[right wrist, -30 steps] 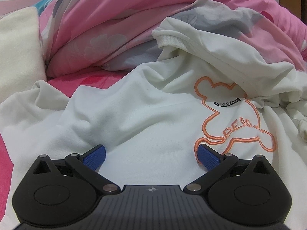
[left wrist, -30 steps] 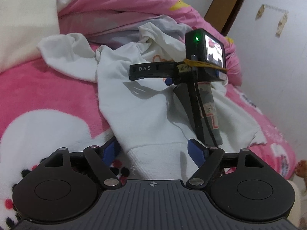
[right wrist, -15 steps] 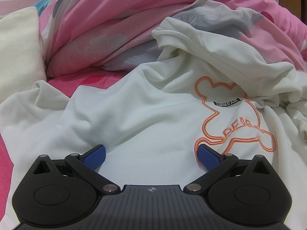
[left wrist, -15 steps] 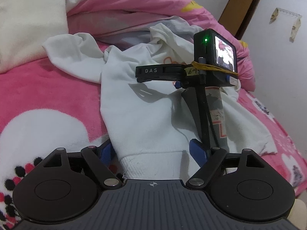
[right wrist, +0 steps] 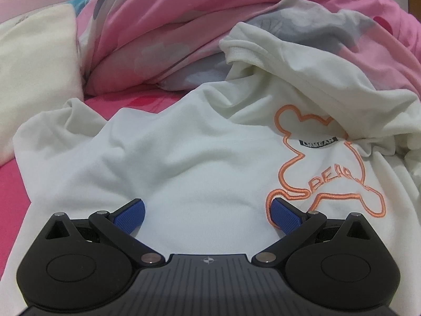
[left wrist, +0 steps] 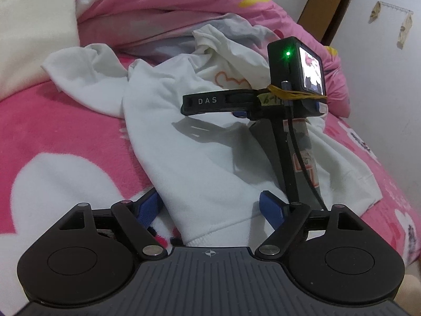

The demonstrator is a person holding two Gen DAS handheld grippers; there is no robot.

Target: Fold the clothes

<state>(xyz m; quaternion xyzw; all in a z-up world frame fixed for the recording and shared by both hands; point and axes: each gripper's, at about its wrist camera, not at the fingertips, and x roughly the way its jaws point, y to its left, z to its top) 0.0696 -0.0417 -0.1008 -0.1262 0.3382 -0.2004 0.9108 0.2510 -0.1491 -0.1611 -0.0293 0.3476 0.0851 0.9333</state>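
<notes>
A white sweatshirt [left wrist: 205, 158] with an orange outlined bear print [right wrist: 323, 173] lies crumpled on the pink blanket [left wrist: 60, 131]. One sleeve [left wrist: 84, 65] trails off to the left. My left gripper [left wrist: 210, 205] is open at the ribbed hem [left wrist: 210, 234], and the hem's corner lies loose between the blue pads [left wrist: 271, 208]. My right gripper [right wrist: 206, 208] hangs open just over the chest, left of the print, holding nothing. In the left wrist view the right gripper [left wrist: 210, 105] appears from the side above the shirt, and its handle hides part of the cloth.
A bunched pink quilt [right wrist: 210, 26] is piled behind the sweatshirt, touching its collar. A cream pillow [right wrist: 34, 60] lies at the back left. On the right, the bed's edge runs along a white wall [left wrist: 381, 92], with a brown board [left wrist: 331, 2] behind.
Almost nothing. The hem sits slightly lower and nearer in the left wrist view. The right wrist view is the same, and both grippers stay open.
</notes>
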